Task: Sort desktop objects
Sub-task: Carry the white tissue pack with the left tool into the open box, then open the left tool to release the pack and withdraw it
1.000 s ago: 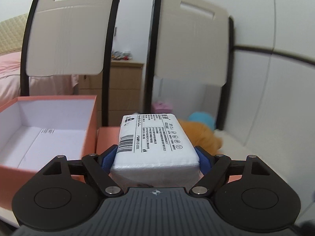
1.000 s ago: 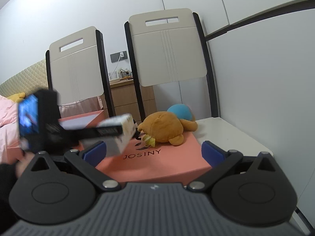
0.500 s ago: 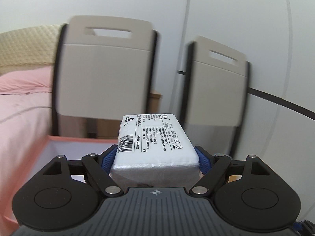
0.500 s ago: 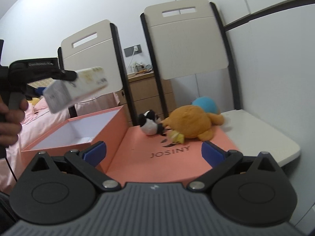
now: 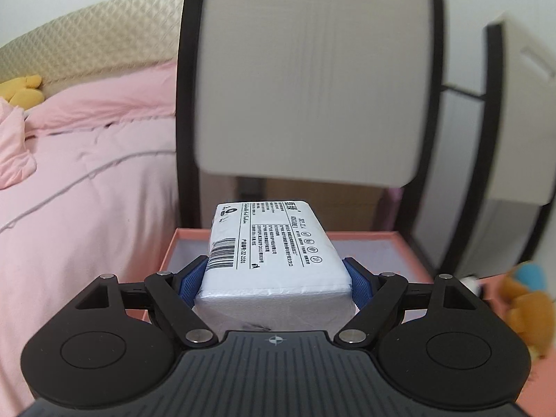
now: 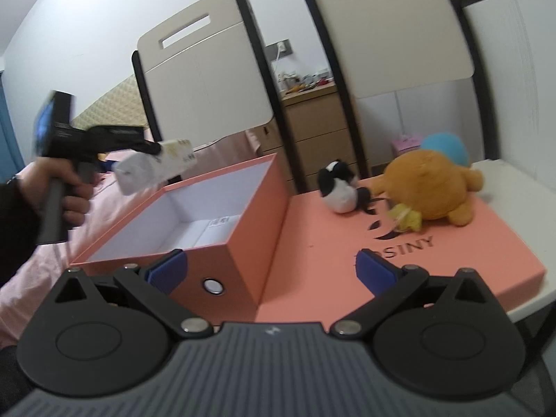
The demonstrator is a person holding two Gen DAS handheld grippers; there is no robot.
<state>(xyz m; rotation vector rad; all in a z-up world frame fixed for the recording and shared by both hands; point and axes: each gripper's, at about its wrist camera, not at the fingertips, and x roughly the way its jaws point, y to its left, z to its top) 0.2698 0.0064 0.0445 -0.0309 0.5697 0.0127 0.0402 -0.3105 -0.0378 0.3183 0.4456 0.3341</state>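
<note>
My left gripper [image 5: 272, 276] is shut on a white tissue pack [image 5: 271, 243] with black print and holds it in the air over the near left rim of the open salmon box [image 5: 399, 239]. In the right wrist view the pack [image 6: 156, 168] hangs above the box's left wall [image 6: 215, 257]. My right gripper [image 6: 271, 271] is open and empty in front of the box. An orange plush toy [image 6: 431, 187] and a small black-and-white plush [image 6: 338, 187] lie on the flat salmon lid [image 6: 347, 243].
Two chairs with beige backs [image 6: 205, 69] stand behind the white table [image 6: 521, 187]. A pink bed [image 5: 87, 180] lies to the left. A wooden drawer unit [image 6: 312, 128] and a blue plush [image 6: 444, 146] are behind the table.
My left gripper has carried the tissue pack leftward and swung to face the box from its left side. The right gripper has tilted down, closer to the box front.
</note>
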